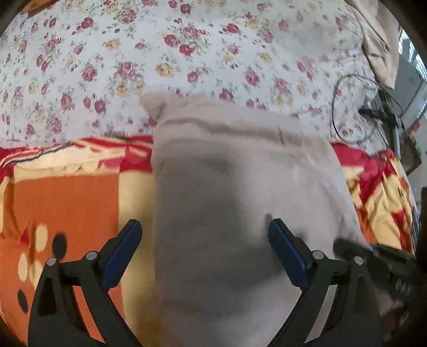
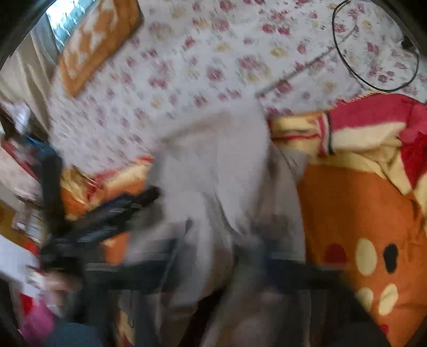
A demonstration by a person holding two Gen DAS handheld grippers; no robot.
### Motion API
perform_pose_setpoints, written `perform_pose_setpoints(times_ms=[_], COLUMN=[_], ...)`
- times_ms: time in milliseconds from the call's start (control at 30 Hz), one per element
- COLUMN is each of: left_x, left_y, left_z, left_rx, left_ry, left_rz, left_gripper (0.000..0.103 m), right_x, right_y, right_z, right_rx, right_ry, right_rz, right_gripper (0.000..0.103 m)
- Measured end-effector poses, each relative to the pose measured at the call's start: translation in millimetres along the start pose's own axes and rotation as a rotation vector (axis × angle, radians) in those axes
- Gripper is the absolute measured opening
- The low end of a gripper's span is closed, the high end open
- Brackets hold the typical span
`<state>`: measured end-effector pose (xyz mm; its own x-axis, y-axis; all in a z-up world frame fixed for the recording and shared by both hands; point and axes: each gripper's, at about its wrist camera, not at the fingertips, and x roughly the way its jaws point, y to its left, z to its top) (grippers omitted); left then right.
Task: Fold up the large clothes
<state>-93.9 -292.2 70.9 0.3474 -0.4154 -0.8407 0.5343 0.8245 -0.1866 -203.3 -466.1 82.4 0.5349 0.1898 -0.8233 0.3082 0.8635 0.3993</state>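
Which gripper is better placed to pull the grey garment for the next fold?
Probably the right gripper: blurred, it seems closed on the grey garment. The left gripper stands open, holding nothing.

Floral sheet [image 1: 133, 53] lies open beyond the garment [image 1: 240, 186]; a cable loop [image 1: 347, 106] blocks the right

Floral bedsheet [image 1: 112, 53], orange-red blanket [image 1: 66, 202], bright window [image 2: 65, 16] behind
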Motion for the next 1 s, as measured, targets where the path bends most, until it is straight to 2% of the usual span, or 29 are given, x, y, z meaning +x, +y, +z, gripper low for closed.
perform_pose_setpoints(times_ms=[100,133,200,267,333,367,400,433,500,567,633,700,833,867,933,1000], left_x=[-7.9,-4.9,5.6,6.4,4.8,5.5,6.7,7.2,8.1,9.1,9.4,9.9,11.5,12.4,15.2,16.2], left_y=[4.2,4.4,2.5,5.6,7.9,7.5,7.0,6.5,5.8,5.9,5.2,4.8,3.6,2.5,-1.0,-3.1], left_z=[-25.6,-30.1,-37.9,-40.2,-39.4,-38.5,-38.0,-37.7,-37.9,-37.3,-36.7,-36.3,-36.9,-37.1,-38.2,-40.0], left_rx=[0.021,0.025,0.012,-0.016,-0.030,-0.030,-0.027,-0.024,-0.024,-0.026,-0.023,-0.018,-0.021,-0.023,-0.012,0.002], left_ry=[0.011,0.023,0.043,0.035,0.036,0.039,0.040,0.038,0.036,0.037,0.040,0.042,0.037,0.039,0.040,0.034], left_rz=[0.011,0.009,0.011,0.012,0.003,0.003,0.004,0.005,0.007,0.006,0.006,0.005,-0.019,-0.027,-0.017,0.000], left_gripper=[0.096,0.096,0.096,0.097,0.097,0.097,0.097,0.097,0.097,0.097,0.097,0.097,0.097,0.097,0.097,0.097], right_x=[-15.2,-13.5,1.9,-2.7,-18.8,-35.2,-43.5,-52.8,-57.1,-42.5,-21.7,6.0,51.0,60.8,69.5,64.0], right_y=[-13.5,-22.8,-34.5,-30.7,-20.1,-13.6,-10.3,-4.2,7.4,20.6,27.4,27.1,-6.2,-22.4,-42.4,-46.2], right_z=[-18.8,-27.1,-33.6,-31.9,-25.2,-20.7,-16.9,-11.0,1.6,18.2,29.8,40.5,41.5,38.4,32.7,33.2], right_rx=[0.010,0.031,0.063,0.057,0.040,0.044,0.048,0.050,0.030,0.018,0.014,0.016,0.044,0.095,0.167,0.163], right_ry=[-0.047,-0.044,0.016,0.005,-0.043,-0.103,-0.136,-0.181,-0.216,-0.205,-0.195,-0.163,-0.166,-0.165,-0.169,-0.158], right_rz=[-0.004,-0.027,-0.055,-0.071,-0.097,-0.128,-0.140,-0.142,-0.087,-0.015,0.009,-0.012,-0.199,-0.196,-0.135,-0.130], right_gripper=[0.007,0.007,0.007,0.009,0.027,0.033,0.047,0.053,0.053,0.052,0.052,0.050,0.048,0.050,0.053,0.055])
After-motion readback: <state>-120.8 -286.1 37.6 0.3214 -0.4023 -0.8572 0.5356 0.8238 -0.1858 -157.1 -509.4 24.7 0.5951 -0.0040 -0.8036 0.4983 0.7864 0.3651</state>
